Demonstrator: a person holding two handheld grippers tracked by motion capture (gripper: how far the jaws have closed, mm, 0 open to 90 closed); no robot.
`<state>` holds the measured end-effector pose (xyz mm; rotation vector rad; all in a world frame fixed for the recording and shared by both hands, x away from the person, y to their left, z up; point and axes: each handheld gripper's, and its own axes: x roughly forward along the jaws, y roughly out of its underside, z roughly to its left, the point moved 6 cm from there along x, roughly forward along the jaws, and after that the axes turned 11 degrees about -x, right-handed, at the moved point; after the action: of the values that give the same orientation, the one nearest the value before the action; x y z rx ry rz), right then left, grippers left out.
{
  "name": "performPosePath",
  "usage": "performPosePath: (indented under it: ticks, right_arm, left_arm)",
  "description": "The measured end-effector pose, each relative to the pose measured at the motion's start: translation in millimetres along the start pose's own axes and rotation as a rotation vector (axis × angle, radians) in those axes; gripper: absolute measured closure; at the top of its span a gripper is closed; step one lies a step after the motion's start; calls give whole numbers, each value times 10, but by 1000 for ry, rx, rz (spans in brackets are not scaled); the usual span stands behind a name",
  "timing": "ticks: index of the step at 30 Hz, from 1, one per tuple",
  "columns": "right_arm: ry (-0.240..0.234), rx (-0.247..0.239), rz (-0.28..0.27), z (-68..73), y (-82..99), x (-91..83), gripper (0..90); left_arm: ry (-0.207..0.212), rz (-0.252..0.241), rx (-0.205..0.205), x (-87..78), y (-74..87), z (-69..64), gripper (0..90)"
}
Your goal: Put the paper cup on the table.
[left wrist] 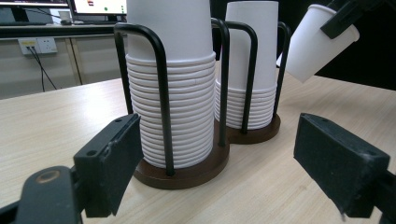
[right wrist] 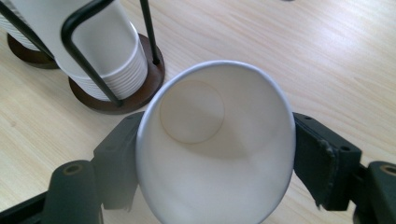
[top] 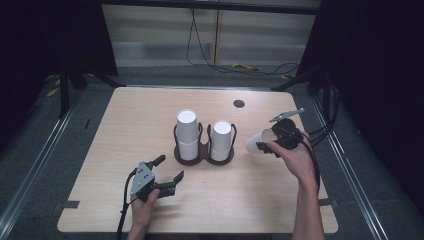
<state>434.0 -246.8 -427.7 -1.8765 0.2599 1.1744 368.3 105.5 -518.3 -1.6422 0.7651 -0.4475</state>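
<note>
Two stacks of upturned white paper cups stand in a dark wire holder (top: 203, 153) at the table's middle: a taller left stack (top: 187, 134) (left wrist: 170, 84) and a shorter right stack (top: 221, 140) (left wrist: 250, 65) (right wrist: 88, 46). My right gripper (top: 267, 146) (right wrist: 215, 158) is shut on a single white paper cup (top: 259, 141) (right wrist: 217, 144) (left wrist: 320, 39), held tilted above the table to the right of the holder, squeezed oval at the rim. My left gripper (top: 167, 170) (left wrist: 233, 163) stands open and empty just in front of the left stack, low over the table.
The wooden table (top: 125, 125) has a small dark round hole (top: 239, 103) at the back right. Cables trail on the floor (top: 240, 67) behind the table. Black curtains flank both sides. Bare tabletop lies left of the holder and along the front edge.
</note>
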Motion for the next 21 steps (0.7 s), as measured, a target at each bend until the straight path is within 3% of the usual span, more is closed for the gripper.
performPosePath:
  ticks: [6, 21]
  right_arm:
    - [-2, -10, 93, -41, -52, 99, 241]
    - [0, 83, 256, -187, 37, 376, 222]
  left_arm:
    - [2, -2, -3, 1, -1, 1, 153]
    - [0, 1, -10, 4, -3, 13, 155]
